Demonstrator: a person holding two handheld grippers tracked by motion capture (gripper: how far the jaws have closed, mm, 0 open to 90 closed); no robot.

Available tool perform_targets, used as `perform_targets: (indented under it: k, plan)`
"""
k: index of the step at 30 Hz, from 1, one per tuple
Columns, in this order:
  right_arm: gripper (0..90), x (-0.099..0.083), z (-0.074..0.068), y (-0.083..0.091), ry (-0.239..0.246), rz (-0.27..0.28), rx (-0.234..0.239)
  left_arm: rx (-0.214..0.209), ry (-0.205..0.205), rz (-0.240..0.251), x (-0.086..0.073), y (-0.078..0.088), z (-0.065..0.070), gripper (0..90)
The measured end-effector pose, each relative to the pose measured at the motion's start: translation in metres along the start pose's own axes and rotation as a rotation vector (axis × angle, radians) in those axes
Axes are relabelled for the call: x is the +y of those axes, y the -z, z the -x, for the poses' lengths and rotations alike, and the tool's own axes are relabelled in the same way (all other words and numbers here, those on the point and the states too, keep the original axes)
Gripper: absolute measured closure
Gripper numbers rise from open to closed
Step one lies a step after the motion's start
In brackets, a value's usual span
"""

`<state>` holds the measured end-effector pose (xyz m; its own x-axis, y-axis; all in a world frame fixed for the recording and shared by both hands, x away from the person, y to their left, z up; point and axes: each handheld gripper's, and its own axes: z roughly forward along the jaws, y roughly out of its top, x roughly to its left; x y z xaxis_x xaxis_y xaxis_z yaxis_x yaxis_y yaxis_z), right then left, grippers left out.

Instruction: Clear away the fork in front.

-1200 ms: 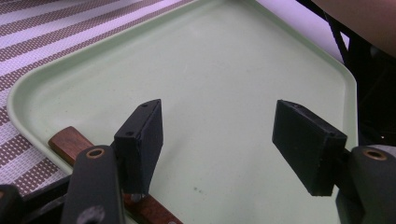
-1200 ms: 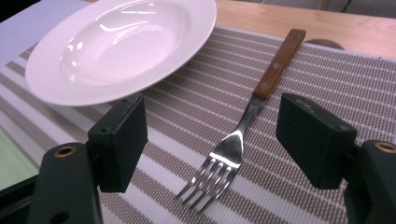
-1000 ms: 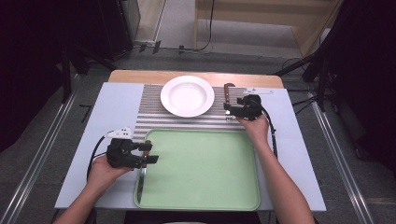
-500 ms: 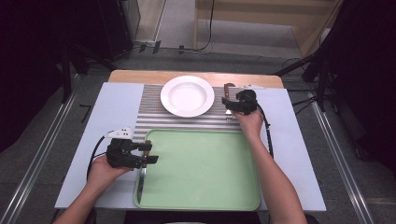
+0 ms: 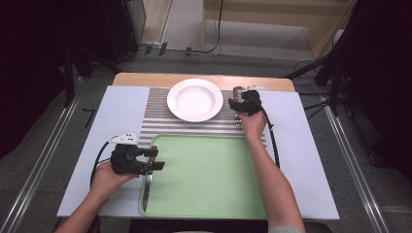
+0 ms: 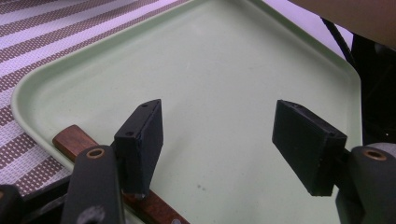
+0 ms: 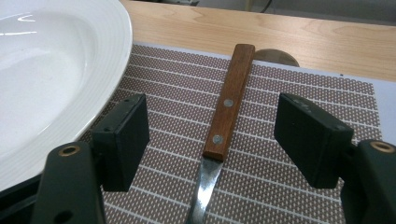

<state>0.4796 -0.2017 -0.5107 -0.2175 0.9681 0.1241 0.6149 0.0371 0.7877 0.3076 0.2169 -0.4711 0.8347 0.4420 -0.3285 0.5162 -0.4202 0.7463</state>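
My right gripper (image 5: 234, 104) (image 7: 212, 128) is open at the far right of the striped mat (image 5: 160, 121). Its jaws stand on either side of a wooden-handled utensil (image 7: 229, 105) (image 5: 236, 93) that lies flat on the mat beside the white plate (image 5: 194, 99) (image 7: 42, 70); the jaws do not touch the utensil. My left gripper (image 5: 156, 159) (image 6: 222, 135) is open over the near-left corner of the green tray (image 5: 214, 174) (image 6: 224, 60). A wooden-handled knife (image 5: 147, 187) (image 6: 70, 139) lies along the tray's left edge, under one left jaw.
The mat and tray rest on a pale blue board (image 5: 111, 111) over a wooden table (image 5: 145, 78). The right forearm (image 5: 267, 174) crosses the tray's right side. A black cable (image 5: 271, 138) trails from the right gripper.
The right gripper has shifted left and slightly farther away, over the utensil's handle beside the plate. The left gripper has stayed put.
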Motion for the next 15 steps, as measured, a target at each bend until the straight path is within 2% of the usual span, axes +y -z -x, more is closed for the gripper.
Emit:
perform_targets:
  k: [6,10,11,15]
  plan:
    - [30.7,-0.0010,-0.0036,-0.0056,-0.022,-0.013,-0.054,-0.001,-0.001,0.001,0.0002,0.0000,0.0001,33.7]
    - [39.3,-0.0043,-0.0053,-0.0100,-0.039,-0.043,-0.068,0.000,-0.001,0.004,0.0002,0.0006,0.0005,33.6]
    - [42.7,-0.0048,-0.0061,-0.0110,-0.038,-0.051,-0.086,0.000,-0.001,0.006,0.0002,0.0006,0.0005,33.6]
    - [48.2,-0.0047,-0.0067,-0.0111,-0.044,-0.049,-0.089,0.000,0.000,0.004,0.0002,0.0002,0.0003,33.6]
